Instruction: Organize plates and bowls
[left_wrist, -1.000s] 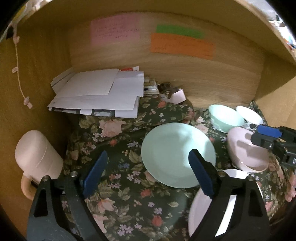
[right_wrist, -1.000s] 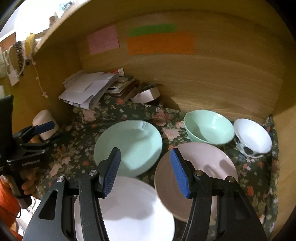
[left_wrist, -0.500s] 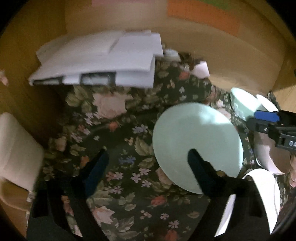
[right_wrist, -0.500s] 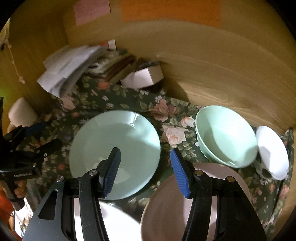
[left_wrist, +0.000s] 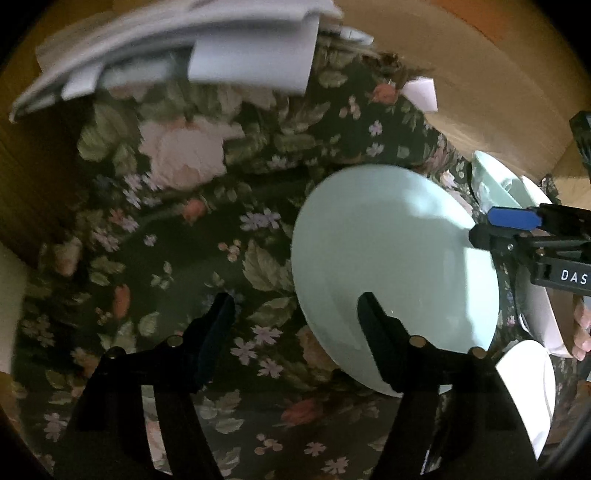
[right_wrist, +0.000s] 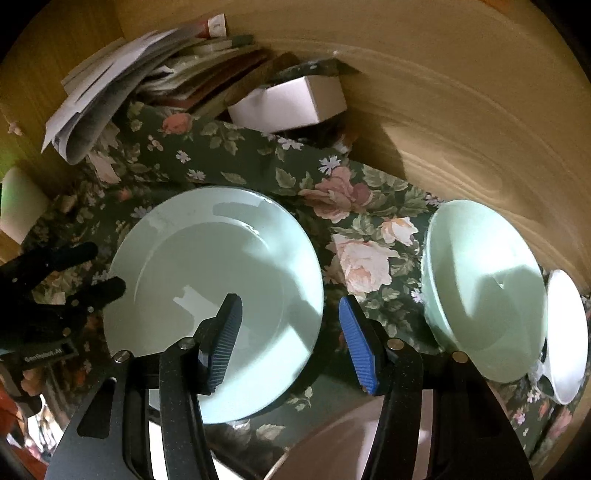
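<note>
Both grippers straddled opposite rims of the pale-green round ceramic plate (right_wrist: 214, 295), centre frame on the floral cloth (right_wrist: 258, 162). The left gripper (left_wrist: 295, 321) was closing, the right gripper (right_wrist: 290, 332) too, neither yet pinching. An uneven bite might have tipped the plate.

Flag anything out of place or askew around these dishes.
The stack of papers in the back corner is splayed and spilling over the floral cloth. The white bowl leans on edge against the mint bowl.
</note>
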